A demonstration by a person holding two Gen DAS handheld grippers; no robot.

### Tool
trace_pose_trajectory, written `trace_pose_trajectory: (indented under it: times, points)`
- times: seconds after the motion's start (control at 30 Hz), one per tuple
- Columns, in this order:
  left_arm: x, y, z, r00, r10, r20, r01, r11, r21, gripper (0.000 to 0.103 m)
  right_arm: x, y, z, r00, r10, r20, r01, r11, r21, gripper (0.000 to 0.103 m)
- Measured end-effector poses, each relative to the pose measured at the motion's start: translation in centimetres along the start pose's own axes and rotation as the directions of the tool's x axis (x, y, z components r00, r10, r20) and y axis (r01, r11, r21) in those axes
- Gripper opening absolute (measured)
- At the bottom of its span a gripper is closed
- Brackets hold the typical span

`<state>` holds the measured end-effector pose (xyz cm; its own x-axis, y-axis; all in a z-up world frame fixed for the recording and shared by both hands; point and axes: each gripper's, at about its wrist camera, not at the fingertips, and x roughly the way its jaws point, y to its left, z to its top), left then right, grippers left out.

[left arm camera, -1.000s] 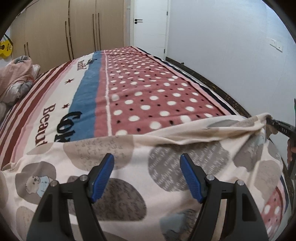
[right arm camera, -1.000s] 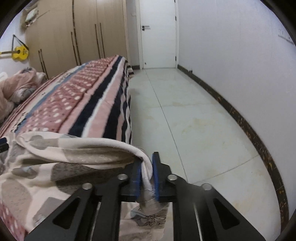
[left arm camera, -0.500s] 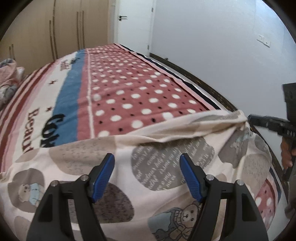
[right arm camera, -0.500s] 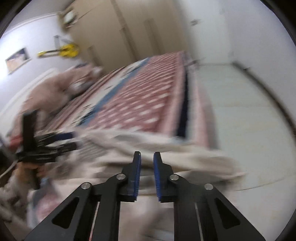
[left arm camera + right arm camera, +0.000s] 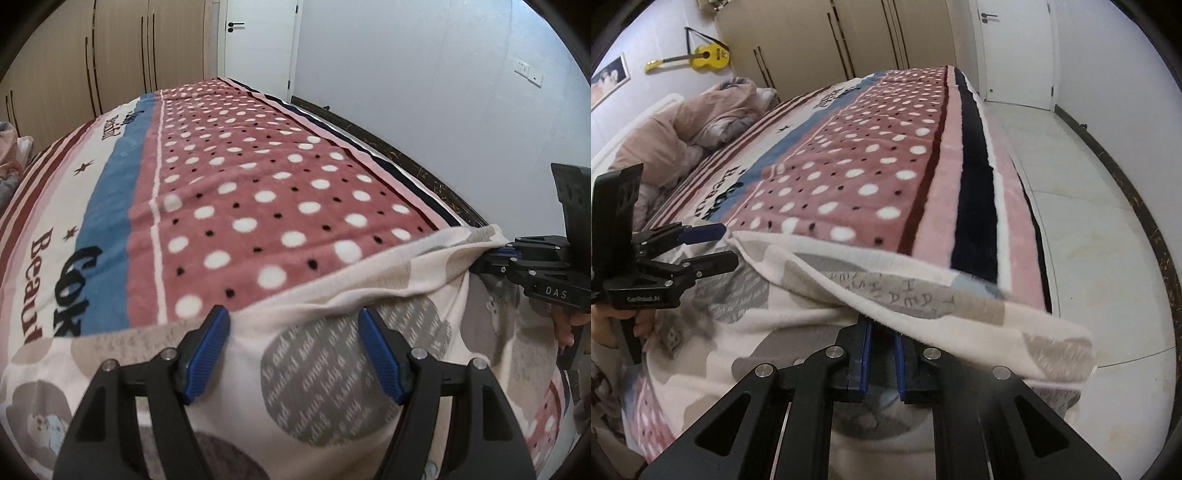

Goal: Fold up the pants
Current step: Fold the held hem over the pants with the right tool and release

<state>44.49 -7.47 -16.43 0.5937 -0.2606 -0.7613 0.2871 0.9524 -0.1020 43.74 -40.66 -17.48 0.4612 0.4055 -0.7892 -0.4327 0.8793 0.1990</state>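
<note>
L tongs (image 5: 293, 332) spread over pants (image 5: 332, 369) — R tongs (image 5: 881, 332) pinching hem.

Right gripper (image 5: 882, 363) swung left, pants (image 5: 923, 295) edge dragged bedward.

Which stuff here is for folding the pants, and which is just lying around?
For the job:
pants
left claw, open
right claw, pinching the pants
bed blanket underneath

Just lying around:
yellow guitar
pink bedding heap
wardrobe
door

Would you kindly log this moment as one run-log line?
left gripper: open, over pants | right gripper: shut on pants edge | surface: polka-dot blanket
</note>
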Motion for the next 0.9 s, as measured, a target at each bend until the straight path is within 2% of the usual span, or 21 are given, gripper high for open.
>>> trace_pose_trajectory:
  times: [0.1, 0.2, 0.37, 0.43, 0.5, 0.57, 0.73, 0.9]
  points:
    - [0.5, 0.5, 0.4, 1.0, -0.007, 0.003, 0.007, 1.0, -0.013, 0.069, -0.4, 0.3, 0.4, 1.0, -0.025, 0.014, 0.025, 1.0, -0.004, 0.003]
    - [0.6, 0.9, 0.5, 1.0, -0.013, 0.004, 0.013, 1.0, -0.022, 0.069, -0.3, 0.2, 1.7, 0.996, -0.085, 0.037, 0.086, 0.996, -0.013, 0.004]
    - [-0.1, 1.5, 0.5, 1.0, -0.005, 0.019, 0.005, 0.999, -0.037, 0.069, 0.0, 0.4, 2.3, 0.994, -0.106, 0.031, 0.106, 0.994, -0.008, 0.007]
    - [-0.8, 1.6, 0.4, 1.0, -0.001, 0.027, 0.002, 0.999, -0.038, 0.069, -0.3, 0.8, 2.2, 0.992, -0.118, 0.036, 0.118, 0.993, -0.009, 0.011]
    - [-1.7, 1.8, 0.1, 0.999, 0.009, 0.038, -0.007, 0.999, -0.039, 0.069, -0.7, 1.1, 2.2, 0.993, -0.115, 0.037, 0.115, 0.993, -0.003, 0.024]
    - [-3.1, 2.3, -0.4, 0.999, 0.016, 0.05, -0.014, 0.999, -0.048, 0.069, -1.3, 1.6, 2.1, 0.993, -0.111, 0.037, 0.111, 0.994, 0.004, 0.028]
    - [-8.5, 4.8, -3.7, 0.995, 0.056, 0.084, -0.046, 0.993, -0.109, 0.07, -3.7, 4.5, 1.7, 0.995, -0.084, 0.047, 0.084, 0.996, 0.003, 0.033]
    - [-14.5, 9.5, -9.1, 0.987, 0.122, 0.106, -0.097, 0.972, -0.216, 0.071, -5.2, 9.4, 0.5, 0.999, -0.027, 0.042, 0.028, 1.0, -0.007, 0.036]
